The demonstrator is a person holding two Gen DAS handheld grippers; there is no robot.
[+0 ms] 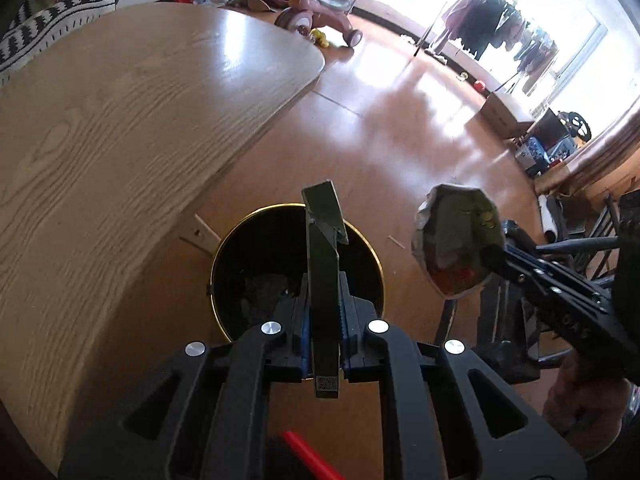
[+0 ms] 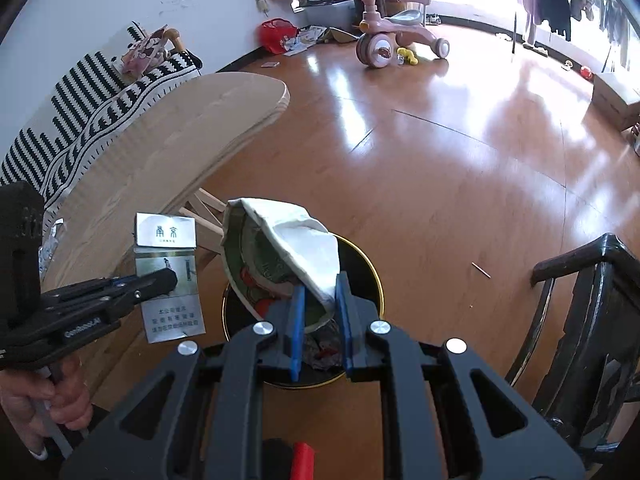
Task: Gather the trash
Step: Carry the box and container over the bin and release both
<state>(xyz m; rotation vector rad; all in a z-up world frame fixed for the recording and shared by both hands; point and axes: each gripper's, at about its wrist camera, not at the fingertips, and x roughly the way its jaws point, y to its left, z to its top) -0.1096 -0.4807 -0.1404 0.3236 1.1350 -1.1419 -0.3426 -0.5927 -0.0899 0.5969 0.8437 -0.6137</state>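
My left gripper (image 1: 324, 304) is shut on an empty cigarette pack (image 1: 322, 264), seen edge-on, held above the black round trash bin (image 1: 228, 264) with a gold rim. The pack's printed face (image 2: 168, 272) shows in the right wrist view, clamped by the left gripper (image 2: 168, 276). My right gripper (image 2: 320, 312) is shut on a crumpled paper bowl (image 2: 280, 248) with a white outside and a green and red inside, held over the bin (image 2: 368, 276). The bowl (image 1: 456, 236) and right gripper (image 1: 490, 254) show right of the bin. Some dark trash lies in the bin.
A light wooden table (image 1: 120, 128) stands left of the bin, with a striped sofa (image 2: 80, 96) behind it. A dark wooden chair (image 2: 592, 320) stands at the right. A pink tricycle (image 2: 392, 32) and toys are far across the shiny wood floor. A small stick (image 2: 480, 270) lies on the floor.
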